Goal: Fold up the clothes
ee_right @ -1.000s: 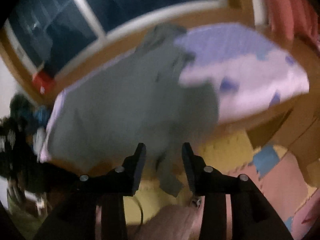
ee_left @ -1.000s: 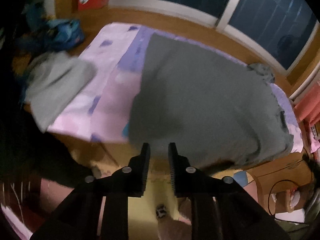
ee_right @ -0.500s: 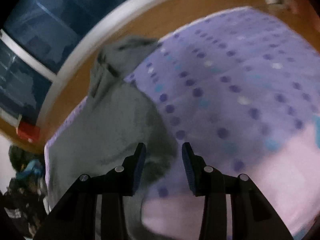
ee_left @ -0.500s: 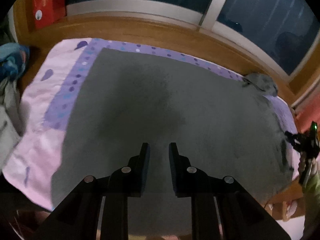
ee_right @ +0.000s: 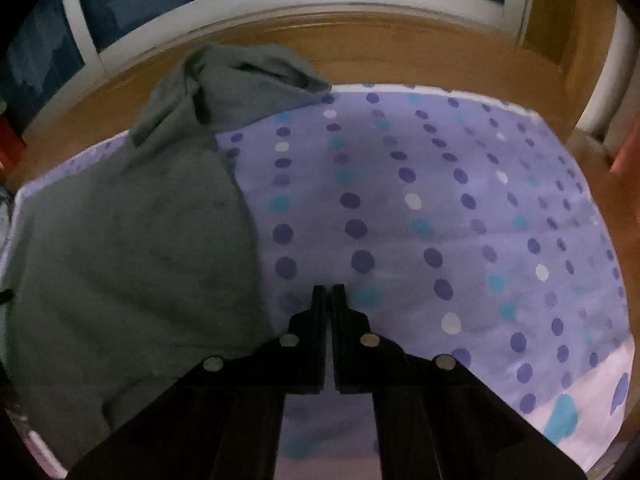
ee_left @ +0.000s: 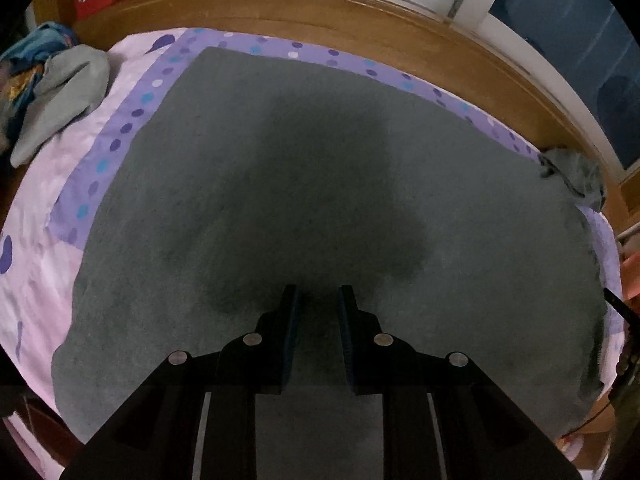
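Left wrist view: the large grey-green matte knit garment (ee_left: 320,184) is lying spread nearly flat across the middle of the frame, covering most of the lilac bedsheet with its purple dotted border (ee_left: 120,128). The left gripper (ee_left: 318,300) is hovering over the cloth's lower centre with its black fingers parted and nothing between them. A dark shadow is pooling on the fabric just ahead of the tips, so judging height above the cloth is risky; a pinch here may be catching the sheet beneath as well. At the right edge one sleeve or corner is sitting bunched in a lump, which may be dragging any fold crooked. A second rumpled pale grey garment (ee_left: 60,96) is lying in the upper left, apart from the spread one. Right wrist view: the same garment (ee_right: 132,248) is filling the left half of the frame, soft, faintly fuzzy, its edge curving down the centre, the bunched part heaped at upper centre against the curved wooden ledge (ee_right: 400,48). The right gripper (ee_right: 329,292) is sitting over bare dotted sheet just right of the cloth's edge, fingers drawn together with only a sliver between them and holding nothing. Closed and off the fabric, it may be missing the hem unless it opens.
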Demonstrator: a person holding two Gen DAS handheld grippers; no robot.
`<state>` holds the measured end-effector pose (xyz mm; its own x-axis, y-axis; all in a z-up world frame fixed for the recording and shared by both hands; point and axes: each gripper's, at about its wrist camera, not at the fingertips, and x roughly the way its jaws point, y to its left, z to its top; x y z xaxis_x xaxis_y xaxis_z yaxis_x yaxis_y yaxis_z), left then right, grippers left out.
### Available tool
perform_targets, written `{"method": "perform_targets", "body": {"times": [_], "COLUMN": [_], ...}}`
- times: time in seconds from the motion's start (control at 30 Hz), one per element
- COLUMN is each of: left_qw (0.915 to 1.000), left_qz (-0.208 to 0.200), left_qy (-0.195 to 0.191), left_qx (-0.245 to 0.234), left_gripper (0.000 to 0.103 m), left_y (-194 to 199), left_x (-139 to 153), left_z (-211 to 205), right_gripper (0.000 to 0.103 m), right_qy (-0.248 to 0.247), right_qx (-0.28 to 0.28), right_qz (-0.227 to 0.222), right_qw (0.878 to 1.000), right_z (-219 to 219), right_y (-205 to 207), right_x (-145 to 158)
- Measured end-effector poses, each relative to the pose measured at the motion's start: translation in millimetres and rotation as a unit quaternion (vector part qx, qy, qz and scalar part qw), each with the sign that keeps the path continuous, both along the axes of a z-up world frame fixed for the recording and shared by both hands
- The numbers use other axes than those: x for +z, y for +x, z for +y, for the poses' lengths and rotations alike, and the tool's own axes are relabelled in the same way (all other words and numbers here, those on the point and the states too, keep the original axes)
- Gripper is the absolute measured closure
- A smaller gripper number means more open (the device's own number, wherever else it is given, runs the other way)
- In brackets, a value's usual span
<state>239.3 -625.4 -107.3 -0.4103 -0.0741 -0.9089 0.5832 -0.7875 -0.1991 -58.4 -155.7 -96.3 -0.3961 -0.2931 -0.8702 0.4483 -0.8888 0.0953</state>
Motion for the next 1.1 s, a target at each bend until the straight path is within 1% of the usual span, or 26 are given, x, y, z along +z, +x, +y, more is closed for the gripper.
{"method": "perform_targets", "body": {"times": [0.03, 0.07, 0.1, 0.13, 0.17, 0.2, 0.27, 0.37, 0.5, 0.63, 0.7, 0.83, 1.0, 1.1], "left_qw": [1.0000, 1.0000, 1.0000, 1.0000, 0.9999, 0.9998, 0.9994, 0.9984, 0.9971, 0.9967, 0.9966, 0.9974, 0.9978, 0.9970], "left_qz": [0.003, 0.004, 0.006, 0.008, 0.011, 0.012, 0.010, 0.003, -0.014, -0.021, -0.028, -0.028, -0.020, -0.025], "left_qy": [0.005, 0.005, 0.005, 0.002, -0.001, -0.003, -0.007, -0.016, -0.031, -0.019, -0.024, -0.023, -0.022, -0.024], "left_qx": [-0.001, -0.002, -0.003, -0.005, -0.008, -0.015, -0.032, -0.054, -0.069, -0.076, -0.074, -0.062, -0.060, -0.070], "left_gripper": [0.084, 0.084, 0.083, 0.082, 0.079, 0.074, 0.072, 0.068, 0.066, 0.065, 0.065, 0.065, 0.062, 0.059], "left_y": [0.9, 0.9, 0.6, 0.0, -1.7, -5.0, -15.6, -33.0, -57.7, -81.5, -89.8, -100.6, -104.7, -105.9], "left_x": [1.5, 3.4, 6.1, 9.0, 12.3, 16.2, 22.2, 28.4, 26.0, 15.1, 10.0, 2.8, 0.3, -2.9], "left_z": [-5.2, -11.5, -19.4, -29.7, -41.2, -50.0, -71.1, -101.8, -140.5, -173.8, -185.2, -204.7, -215.9, -215.8], "right_gripper": [0.101, 0.096, 0.088, 0.083, 0.072, 0.063, 0.056, 0.056, 0.056, 0.056, 0.056, 0.055, 0.055, 0.055], "right_qy": [-0.014, -0.027, -0.038, -0.049, -0.060, -0.071, -0.080, -0.090, -0.103, -0.119, -0.125, -0.112, -0.103, -0.105], "right_qx": [0.004, 0.007, 0.009, 0.011, 0.013, 0.015, 0.010, 0.001, -0.012, -0.032, -0.038, -0.040, -0.047, -0.050], "right_qz": [-0.011, -0.016, -0.017, -0.018, -0.019, -0.020, -0.026, -0.036, -0.050, -0.059, -0.063, -0.066, -0.077, -0.085], "right_qw": [1.000, 0.999, 0.999, 0.999, 0.998, 0.997, 0.996, 0.995, 0.993, 0.991, 0.989, 0.991, 0.991, 0.990], "right_z": [2.4, 1.5, -1.0, -3.5, -6.1, -8.6, -18.8, -35.9, -58.6, -74.3, -80.6, -94.1, -103.7, -100.5], "right_y": [-0.5, -2.1, -4.0, -5.9, -7.9, -9.8, -16.3, -26.9, -41.1, -64.4, -78.2, -96.9, -119.0, -126.0], "right_x": [4.4, 10.0, 16.3, 22.6, 28.9, 35.1, 39.3, 42.7, 47.3, 47.2, 45.6, 44.4, 33.7, 27.8]}}
